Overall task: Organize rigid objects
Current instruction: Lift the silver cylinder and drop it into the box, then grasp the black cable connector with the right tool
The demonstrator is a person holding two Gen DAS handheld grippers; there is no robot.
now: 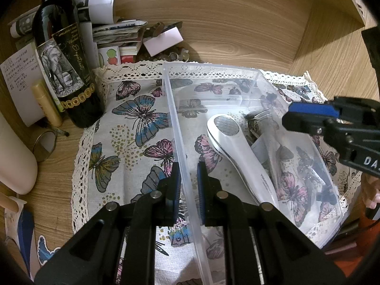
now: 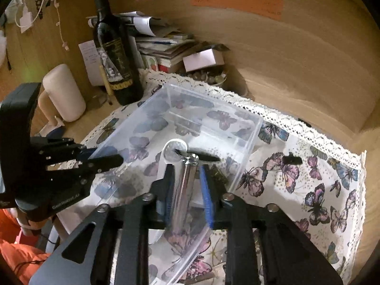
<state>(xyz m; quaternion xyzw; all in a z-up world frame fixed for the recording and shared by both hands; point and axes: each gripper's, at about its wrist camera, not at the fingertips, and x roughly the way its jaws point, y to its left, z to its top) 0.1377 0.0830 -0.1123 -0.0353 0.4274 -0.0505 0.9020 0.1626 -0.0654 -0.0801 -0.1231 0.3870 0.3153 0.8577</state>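
Note:
A clear plastic bin [image 1: 213, 71] stands on a butterfly cloth [image 1: 133, 123]. Inside lie a white handheld device [image 1: 239, 152] with a round metal face and several small dark items [image 1: 315, 178]. My left gripper [image 1: 187, 180] is shut on the bin's left wall, one finger on each side. My right gripper [image 2: 186, 185] is shut on a shiny metal cylinder [image 2: 184, 190], held over the bin [image 2: 209, 99] above the white device [image 2: 172, 152]. The right gripper also shows in the left wrist view [image 1: 308, 116]; the left gripper shows in the right wrist view [image 2: 99, 159].
A dark wine bottle [image 1: 64, 71] stands at the cloth's left edge, with a cream tube [image 1: 47, 104], a white cylinder [image 1: 14, 161] and a small round mirror [image 1: 45, 144]. Stacked papers and books [image 1: 118, 38] and a dish of coins [image 1: 163, 54] sit behind. A black clip [image 2: 292, 159] lies on the cloth.

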